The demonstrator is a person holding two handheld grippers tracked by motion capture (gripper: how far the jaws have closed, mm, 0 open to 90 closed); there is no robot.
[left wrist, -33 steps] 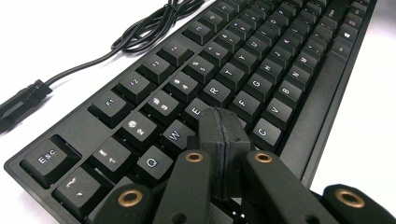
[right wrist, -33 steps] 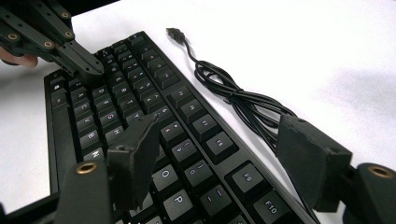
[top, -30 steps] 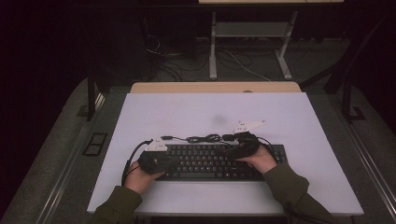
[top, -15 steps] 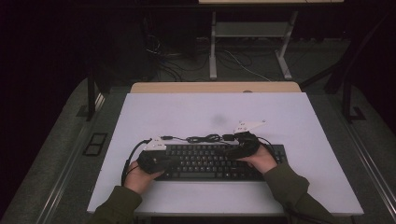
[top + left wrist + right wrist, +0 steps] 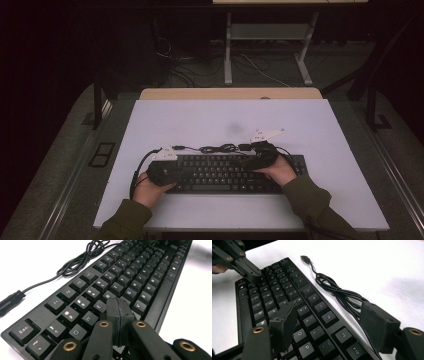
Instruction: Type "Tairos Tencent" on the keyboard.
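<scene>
The left gripper (image 5: 119, 307) rises from the bottom edge over the keyboard (image 5: 130, 282), its two black jaws pressed flat together with nothing between them. Their tips sit over the keyboard's letter rows, just beside the R key (image 5: 108, 296) and close to the E key (image 5: 99, 307). The Esc key (image 5: 23, 330) lies at the keyboard's near left corner. Beyond the keyboard's far edge, its cable (image 5: 77, 261) lies bundled on the white table (image 5: 30, 260), ending in a plug (image 5: 11, 301).

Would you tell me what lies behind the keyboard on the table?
Behind the keyboard its own bundled black cable lies on the white table, ending in a loose plug. Where it joins the keyboard is hidden.
</scene>
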